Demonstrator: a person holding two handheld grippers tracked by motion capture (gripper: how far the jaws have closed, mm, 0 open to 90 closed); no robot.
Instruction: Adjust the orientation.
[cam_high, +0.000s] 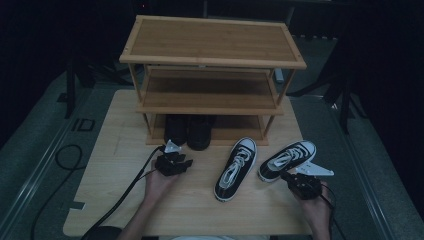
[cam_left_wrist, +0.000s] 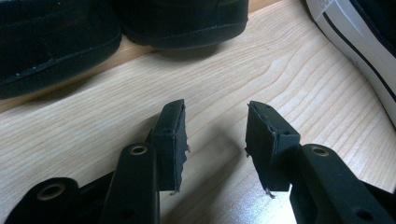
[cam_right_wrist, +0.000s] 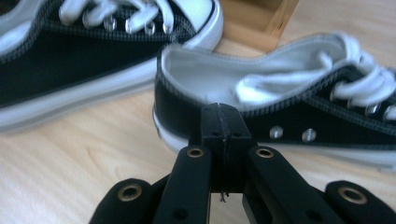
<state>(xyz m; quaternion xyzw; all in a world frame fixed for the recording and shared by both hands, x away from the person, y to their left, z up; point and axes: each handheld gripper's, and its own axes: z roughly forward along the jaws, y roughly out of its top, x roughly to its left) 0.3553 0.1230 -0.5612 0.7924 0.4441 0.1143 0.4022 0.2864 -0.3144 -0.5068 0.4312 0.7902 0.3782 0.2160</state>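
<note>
Two black-and-white lace-up sneakers lie on the wooden table (cam_high: 125, 190): one (cam_high: 236, 167) in the middle, the other (cam_high: 289, 159) to its right. My right gripper (cam_high: 292, 179) sits at the heel of the right sneaker (cam_right_wrist: 303, 107). It is shut, its pads pressed flat together against the heel's outer wall, with nothing visible between them. The other sneaker (cam_right_wrist: 70, 60) lies beyond, at the left. My left gripper (cam_high: 175, 162) rests low over the table in front of the rack. It is open and empty (cam_left_wrist: 215, 135), facing two black shoes (cam_left_wrist: 46, 42) (cam_left_wrist: 187, 23).
A three-tier bamboo shoe rack (cam_high: 212, 40) stands at the back of the table, with the pair of black shoes (cam_high: 187, 130) on its bottom shelf. Its foot (cam_right_wrist: 257, 18) is just behind the sneakers. A black cable (cam_high: 125, 192) trails from the left gripper. The surroundings are dark.
</note>
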